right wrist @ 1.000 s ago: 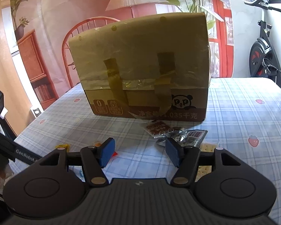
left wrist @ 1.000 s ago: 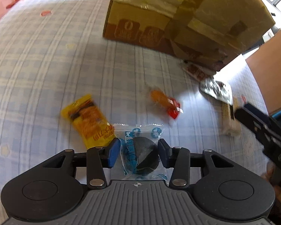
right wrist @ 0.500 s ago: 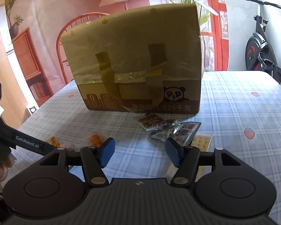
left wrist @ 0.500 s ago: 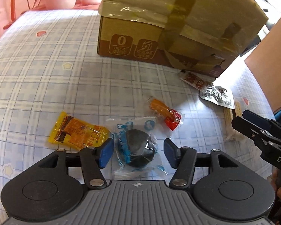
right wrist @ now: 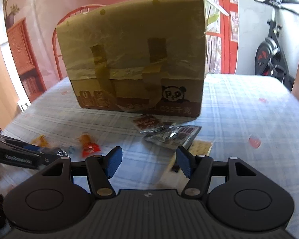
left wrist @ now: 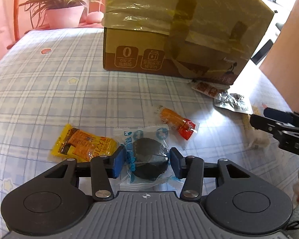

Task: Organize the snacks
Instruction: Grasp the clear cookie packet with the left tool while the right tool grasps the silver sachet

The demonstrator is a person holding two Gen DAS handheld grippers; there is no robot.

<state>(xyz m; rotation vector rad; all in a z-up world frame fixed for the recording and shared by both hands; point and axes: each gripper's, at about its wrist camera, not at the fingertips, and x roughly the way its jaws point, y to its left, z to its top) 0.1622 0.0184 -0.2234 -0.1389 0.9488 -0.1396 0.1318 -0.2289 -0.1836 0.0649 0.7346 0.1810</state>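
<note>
Our left gripper (left wrist: 146, 160) has a cookie packet (left wrist: 147, 159) between its blue pads – a dark round biscuit in clear wrap with blue print, its long axis running near to far, one sealed end toward us and the other toward the cardboard box (left wrist: 181, 33). The jaws have just been closing on it; the pads sit at the wrapper's sides, though we cannot tell whether they press yet.

Touching its left edge lies a yellow snack packet (left wrist: 81, 146), long axis left to right. Just beyond on the right, an orange-and-red candy (left wrist: 176, 120) points diagonally, red end nearer us.

Our right gripper (right wrist: 148, 162) hangs half-open over the checked tablecloth (right wrist: 249, 107) with nothing between its pads. Beyond it lie a silver packet (right wrist: 173, 137), a brown packet (right wrist: 146, 121) and a cracker (right wrist: 201, 147) – near the taped-shut box, contents hidden.
</note>
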